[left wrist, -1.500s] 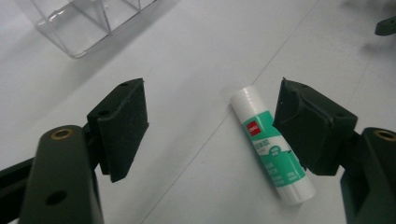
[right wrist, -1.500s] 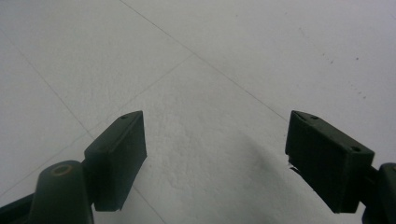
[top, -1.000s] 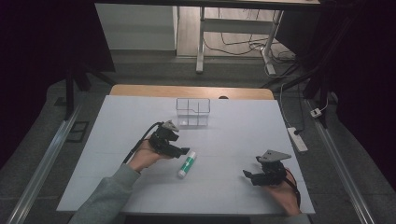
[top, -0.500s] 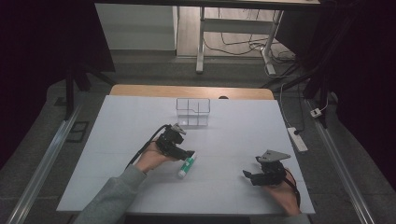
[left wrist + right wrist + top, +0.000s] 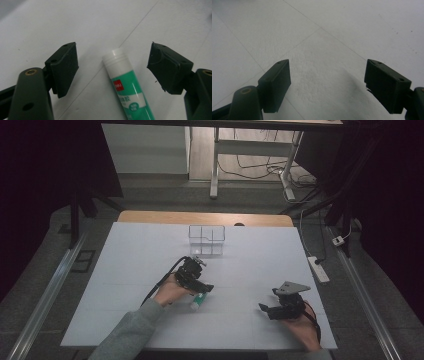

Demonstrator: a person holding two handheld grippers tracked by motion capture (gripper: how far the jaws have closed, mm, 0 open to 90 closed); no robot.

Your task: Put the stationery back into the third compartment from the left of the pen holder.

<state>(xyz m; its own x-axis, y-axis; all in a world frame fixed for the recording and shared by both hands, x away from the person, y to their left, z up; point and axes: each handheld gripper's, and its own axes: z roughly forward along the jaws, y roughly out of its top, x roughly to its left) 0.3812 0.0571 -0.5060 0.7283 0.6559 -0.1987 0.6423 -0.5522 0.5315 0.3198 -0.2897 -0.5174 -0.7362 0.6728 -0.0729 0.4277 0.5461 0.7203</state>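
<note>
Left hand-held gripper (image 5: 112,62) jaws apart w/ glue stick (image 5: 127,87) between; clear box (image 5: 206,240) beyond.

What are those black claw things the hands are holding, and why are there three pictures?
They are grabbing tools. A person holds one in each hand: the left gripper and the right gripper. One picture looks down from above the white table. The other two come from small cameras riding on each tool, looking between its jaws. A green and white glue stick lies on the table between the left tool's open jaws, not squeezed yet. The right tool is open too, holding nothing. A clear plastic box stands farther back.
</note>
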